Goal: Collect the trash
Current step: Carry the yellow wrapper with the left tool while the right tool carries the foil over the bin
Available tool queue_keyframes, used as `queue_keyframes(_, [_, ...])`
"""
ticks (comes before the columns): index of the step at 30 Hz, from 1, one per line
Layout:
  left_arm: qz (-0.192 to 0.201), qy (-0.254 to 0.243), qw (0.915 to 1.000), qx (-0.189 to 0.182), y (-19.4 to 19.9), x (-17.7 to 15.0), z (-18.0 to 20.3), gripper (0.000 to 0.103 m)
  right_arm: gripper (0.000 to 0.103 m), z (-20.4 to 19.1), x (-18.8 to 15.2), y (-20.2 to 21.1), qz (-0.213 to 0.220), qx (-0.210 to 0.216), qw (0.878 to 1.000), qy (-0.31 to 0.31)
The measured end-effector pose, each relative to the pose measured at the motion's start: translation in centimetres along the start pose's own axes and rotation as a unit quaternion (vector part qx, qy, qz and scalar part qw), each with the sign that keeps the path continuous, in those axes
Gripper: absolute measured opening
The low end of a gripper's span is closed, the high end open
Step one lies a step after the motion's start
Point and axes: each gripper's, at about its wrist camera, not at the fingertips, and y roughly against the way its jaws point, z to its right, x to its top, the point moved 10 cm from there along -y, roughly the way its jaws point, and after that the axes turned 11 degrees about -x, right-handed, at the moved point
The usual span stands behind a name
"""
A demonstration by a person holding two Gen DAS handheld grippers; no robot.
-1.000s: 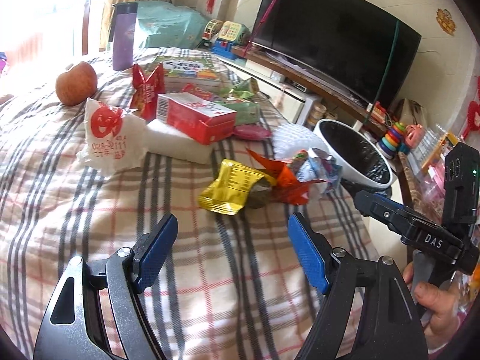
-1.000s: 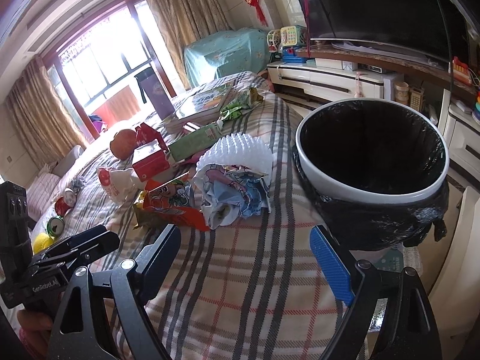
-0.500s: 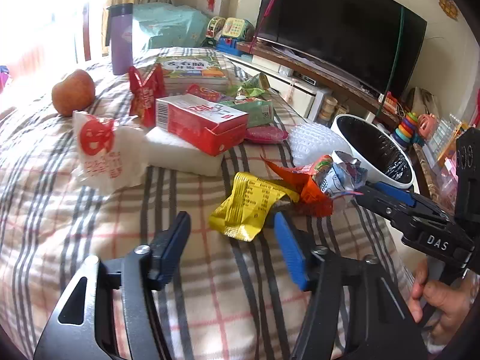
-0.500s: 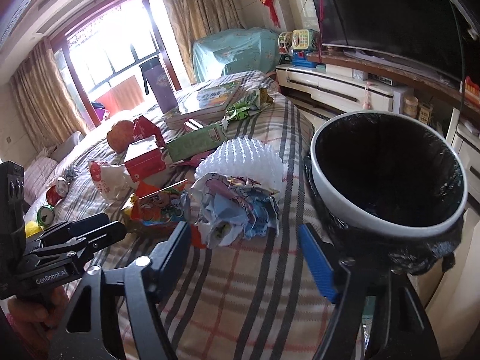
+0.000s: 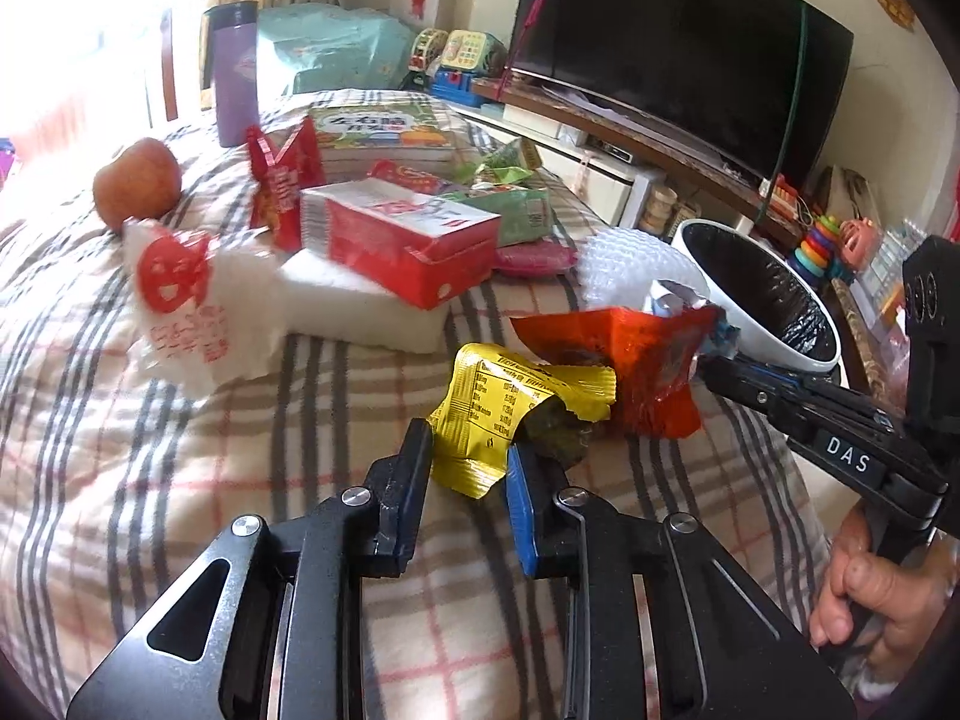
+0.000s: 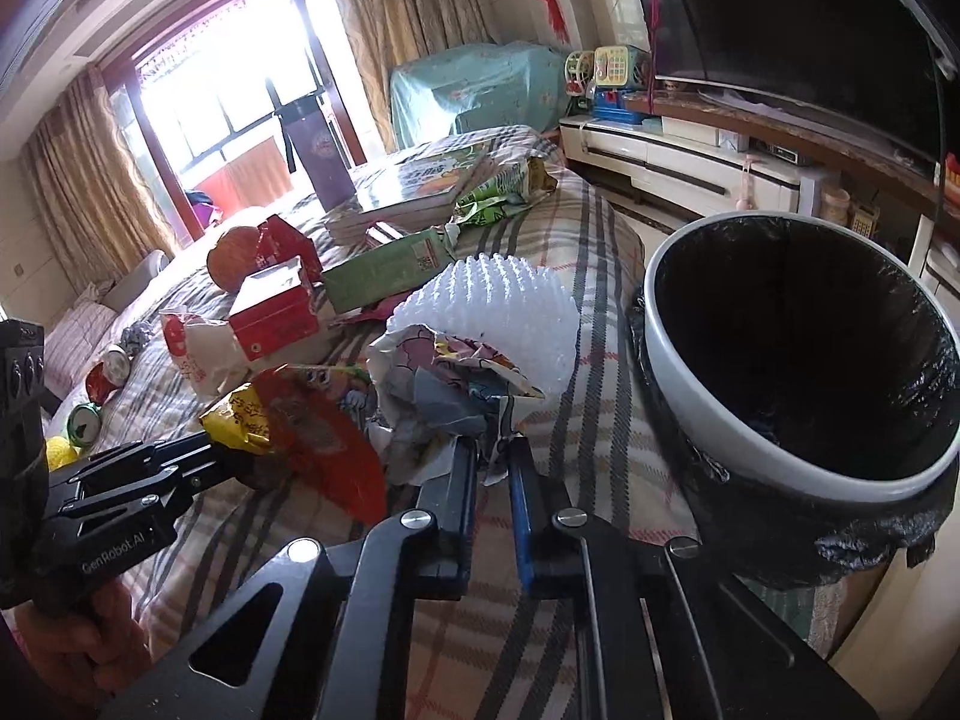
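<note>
Now the left gripper has just closed on the yellow wrapper, the right gripper on crumpled paper; both lie at the bed's edge, the bin just right, nearer the right gripper.

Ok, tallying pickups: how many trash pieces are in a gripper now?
2: the yellow wrapper in the left gripper, whose jaws have just been closing; the crumpled printed paper in the right gripper, beside the bin.
</note>
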Motion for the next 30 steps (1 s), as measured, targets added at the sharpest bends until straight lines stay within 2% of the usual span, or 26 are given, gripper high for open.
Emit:
queue_keyframes(10, [0.010,0.020,0.9997,-0.011,3.2,-1.5,0.1,0.023,0.009,1.1,-0.2,2.6,0.018,0.000,1.000,-0.018])
queue_keyframes(21, [0.004,-0.022,0.9965,-0.080,3.3,-1.4,7.2,0.023,0.008,3.7,-0.1,5.6,0.042,-0.013,0.998,-0.043])
queue_keyframes(24, [-0.002,-0.037,0.9953,-0.089,2.8,-1.3,9.2,0.023,0.008,4.7,-0.1,6.3,0.047,-0.019,0.997,-0.051])
queue_keyframes(30, [-0.004,-0.053,0.9940,-0.096,1.9,-0.5,10.8,0.023,0.008,6.9,-0.1,7.1,0.054,-0.029,0.996,-0.070])
